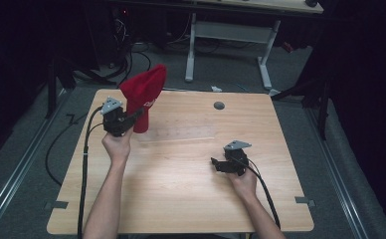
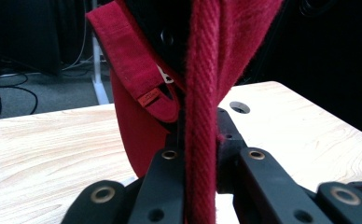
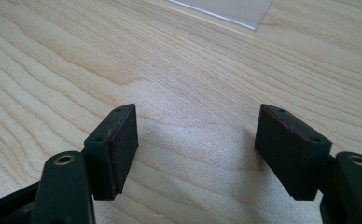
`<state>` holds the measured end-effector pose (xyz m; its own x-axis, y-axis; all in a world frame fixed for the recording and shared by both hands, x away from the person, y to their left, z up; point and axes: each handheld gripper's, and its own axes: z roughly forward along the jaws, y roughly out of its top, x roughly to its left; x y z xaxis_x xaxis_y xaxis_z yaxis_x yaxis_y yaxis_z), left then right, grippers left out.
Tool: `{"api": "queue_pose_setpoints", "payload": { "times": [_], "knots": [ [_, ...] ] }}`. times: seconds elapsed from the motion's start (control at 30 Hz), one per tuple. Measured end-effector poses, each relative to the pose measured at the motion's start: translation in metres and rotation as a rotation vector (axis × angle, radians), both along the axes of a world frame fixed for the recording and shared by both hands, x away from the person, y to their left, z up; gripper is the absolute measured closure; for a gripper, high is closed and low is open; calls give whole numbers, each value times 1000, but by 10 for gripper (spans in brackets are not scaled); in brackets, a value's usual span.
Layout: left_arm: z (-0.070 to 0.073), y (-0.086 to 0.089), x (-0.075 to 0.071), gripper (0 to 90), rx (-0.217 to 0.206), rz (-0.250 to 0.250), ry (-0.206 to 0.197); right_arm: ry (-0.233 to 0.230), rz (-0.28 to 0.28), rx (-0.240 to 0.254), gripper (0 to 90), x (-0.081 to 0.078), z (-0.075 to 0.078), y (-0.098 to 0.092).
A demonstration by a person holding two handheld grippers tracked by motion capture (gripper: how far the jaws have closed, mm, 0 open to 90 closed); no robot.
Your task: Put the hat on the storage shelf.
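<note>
Nearest the person, the right gripper (image 1: 220, 164) is held low over the wooden table (image 1: 181, 199) with its jaws spread wide and nothing between them; bare tabletop is seen past its pads (image 3: 118, 144) in the right gripper view. Farther off, the left gripper (image 1: 131, 118) is clamped shut on a red cloth cap (image 1: 144, 94), which is lifted above the table's far left part, the fabric rising above the jaws and hanging down beyond them. In the left gripper view a thick twilled edge of the cap (image 2: 202, 116) is pinched straight between the jaws, and a strap with a small tab (image 2: 149, 96) droops just behind it.

The cap is judged light, soft and limp (it folds under its own weight), so it is unlikely to be damaged by a firm pinch, though loose fabric could slide. A hold is best taken on the thick seamed edge or the stiffer brim, where the cloth is doubled. Beyond the cap, a round grommet hole (image 1: 219, 105) is set in the table.
</note>
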<state>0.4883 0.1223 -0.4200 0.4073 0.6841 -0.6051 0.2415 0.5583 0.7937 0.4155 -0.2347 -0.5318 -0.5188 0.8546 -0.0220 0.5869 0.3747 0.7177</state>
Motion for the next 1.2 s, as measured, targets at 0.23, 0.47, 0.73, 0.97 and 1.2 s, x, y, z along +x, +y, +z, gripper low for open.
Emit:
{"api": "queue_pose_setpoints", "payload": {
  "times": [0.23, 0.47, 0.73, 0.97, 1.2],
  "knots": [
    [-9, 4, 1, 845, -14, 12, -2, 0, 0, 2, 302, 0, 0, 0],
    [-16, 8, 0, 840, -10, 11, 9, 0, 0, 3, 302, 0, 0, 0],
    [-18, 7, -3, 838, 17, 11, 17, 2, 0, 3, 302, 0, 0, 0],
    [-38, 12, -8, 837, 24, 13, 75, 2, 0, 5, 302, 0, 0, 0],
    [-43, 13, -15, 834, 23, -1, 86, 3, -1, 4, 302, 0, 0, 0]
  ]
}}
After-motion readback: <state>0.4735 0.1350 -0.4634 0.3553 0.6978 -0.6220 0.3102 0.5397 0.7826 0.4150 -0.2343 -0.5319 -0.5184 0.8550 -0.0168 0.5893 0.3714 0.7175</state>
